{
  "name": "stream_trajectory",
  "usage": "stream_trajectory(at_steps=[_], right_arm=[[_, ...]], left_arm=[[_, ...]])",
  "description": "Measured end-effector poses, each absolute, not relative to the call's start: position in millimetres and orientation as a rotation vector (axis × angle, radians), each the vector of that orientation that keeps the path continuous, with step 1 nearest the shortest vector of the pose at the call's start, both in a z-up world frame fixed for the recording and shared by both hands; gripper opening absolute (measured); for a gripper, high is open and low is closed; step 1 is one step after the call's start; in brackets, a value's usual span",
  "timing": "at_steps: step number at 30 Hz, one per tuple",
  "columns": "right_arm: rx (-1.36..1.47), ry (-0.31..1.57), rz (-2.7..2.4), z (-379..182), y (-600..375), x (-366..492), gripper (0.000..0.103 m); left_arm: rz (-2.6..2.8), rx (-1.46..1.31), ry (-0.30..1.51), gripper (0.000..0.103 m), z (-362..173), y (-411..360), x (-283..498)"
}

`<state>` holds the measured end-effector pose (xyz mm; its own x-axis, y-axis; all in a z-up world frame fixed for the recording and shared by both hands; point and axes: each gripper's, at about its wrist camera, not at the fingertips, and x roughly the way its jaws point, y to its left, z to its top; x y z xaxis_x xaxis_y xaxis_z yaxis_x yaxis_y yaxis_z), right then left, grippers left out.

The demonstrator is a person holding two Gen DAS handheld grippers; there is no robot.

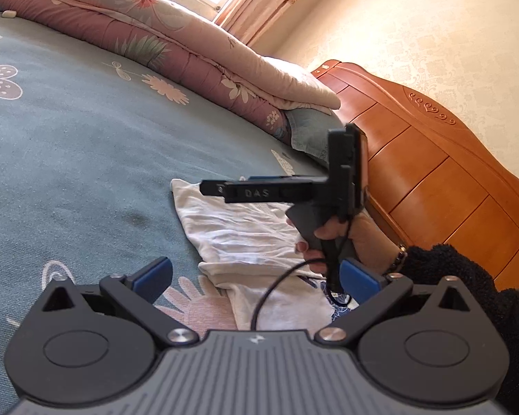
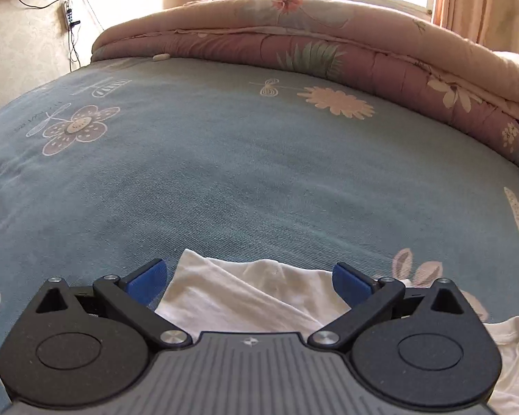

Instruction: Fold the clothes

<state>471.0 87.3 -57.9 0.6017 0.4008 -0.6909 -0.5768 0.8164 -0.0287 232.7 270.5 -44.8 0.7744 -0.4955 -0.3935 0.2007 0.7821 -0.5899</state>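
Note:
A white garment (image 1: 245,231) lies crumpled on the blue-green flowered bedsheet (image 1: 69,145). My left gripper (image 1: 259,275) is open just above its near part, blue pads wide apart. In the left wrist view a person's hand holds the right gripper (image 1: 211,188) over the garment's far end; its fingers point left, seen from the side. In the right wrist view the right gripper (image 2: 249,278) is open, and the white garment (image 2: 245,294) lies between and below its blue pads, with a fold ridge across it.
A rolled pink flowered quilt (image 2: 311,48) runs along the far side of the bed under a bright window. A wooden headboard (image 1: 432,173) stands at the right in the left wrist view. A black fluffy sleeve (image 1: 467,276) is beside my left gripper.

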Motion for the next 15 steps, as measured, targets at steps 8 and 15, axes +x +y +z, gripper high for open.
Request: stream_trajectory(at_steps=[8,15], right_arm=[[-0.278,0.790,0.547,-74.8,46.9,396.3,0.103],[-0.240,0.767,0.568,-79.9,41.4,358.0,0.103]], left_arm=[[-0.400,-0.593,0.536,0.102,-42.3,275.3,228.5],[-0.385,-0.594,0.560,0.102,-45.5,272.4,232.8]])
